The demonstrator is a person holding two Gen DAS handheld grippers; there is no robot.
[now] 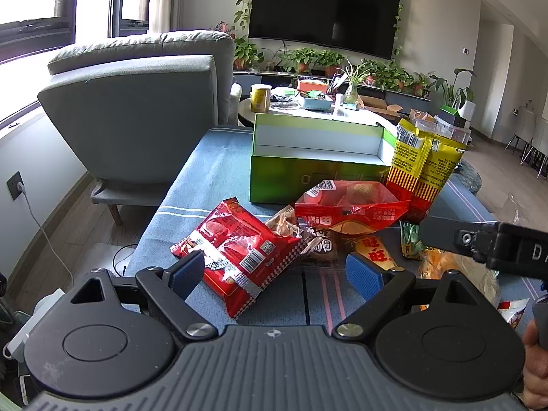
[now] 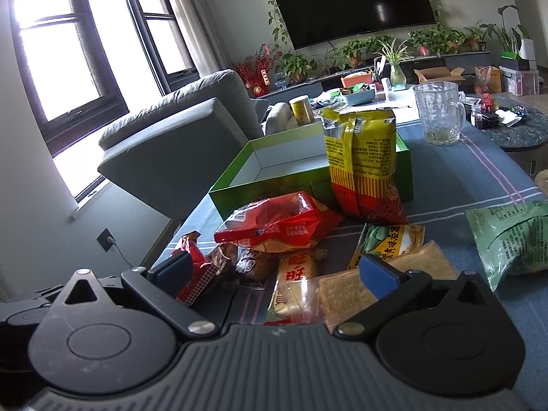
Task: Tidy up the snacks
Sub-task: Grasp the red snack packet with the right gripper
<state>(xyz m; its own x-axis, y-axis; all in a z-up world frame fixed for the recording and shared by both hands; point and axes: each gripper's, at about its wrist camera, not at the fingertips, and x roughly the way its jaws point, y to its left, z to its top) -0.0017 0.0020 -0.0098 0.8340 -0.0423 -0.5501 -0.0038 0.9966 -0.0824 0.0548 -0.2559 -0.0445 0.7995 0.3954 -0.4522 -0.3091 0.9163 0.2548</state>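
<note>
I see the green box [image 1: 318, 174] open on the blue cloth [image 1: 212, 178]; its floor is mostly hidden by its near wall. The yellow bag [image 2: 363, 157] leans against it, blocking one corner. Red bag [image 1: 239, 250] and smaller snacks overlap before it, labels unreadable. My left gripper [image 1: 274, 274] and right gripper [image 2: 274, 270] both gape, holding nothing.

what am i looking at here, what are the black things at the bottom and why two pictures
Each black thing is a hand-held gripper with two blue-padded fingers; a person carries one in each hand, and a fisheye camera on each looks forward. One picture is from the left hand-held gripper, the other from the right hand-held gripper. Both are open and hold nothing. On the blue striped tablecloth lie snack packets: a red packet, a red bag, an upright yellow bag and a green bag. Behind them stands an open green box.
</note>
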